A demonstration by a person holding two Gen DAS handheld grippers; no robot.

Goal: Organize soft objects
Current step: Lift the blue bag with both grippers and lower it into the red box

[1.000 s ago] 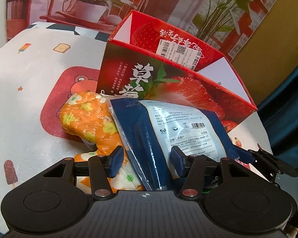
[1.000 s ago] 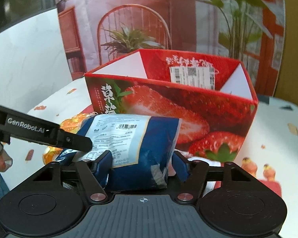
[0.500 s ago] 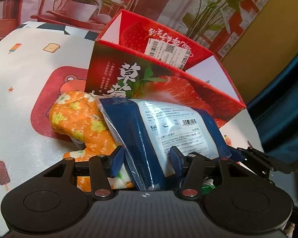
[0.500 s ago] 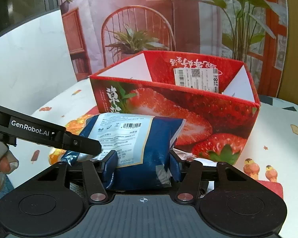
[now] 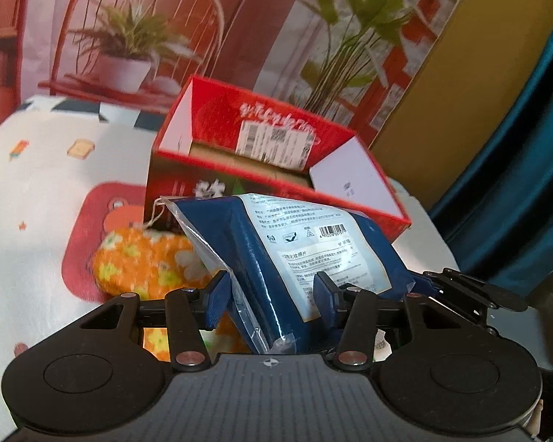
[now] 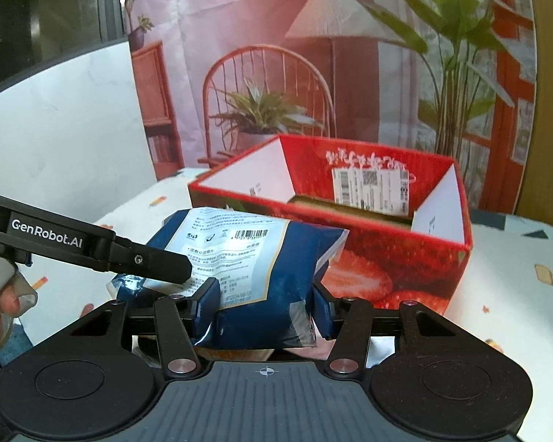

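1. The left gripper [image 5: 271,293] and right gripper [image 6: 265,304] each pinch one end of the blue packet [image 5: 295,258], held above the desk [image 5: 37,202] just before the strawberry box [image 6: 387,254].
2. The packet hides the box's front lettering and part of the orange floral cloth [image 5: 143,261].
3. The box's floor is mostly cut off by its walls.
4. The box's shipping label [image 5: 272,143] is too blurred to read.

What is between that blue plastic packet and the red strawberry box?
Nothing visible. The blue plastic packet, held by both grippers, sits just before the red strawberry cardboard box, whose top is open; only its near wall must be cleared.
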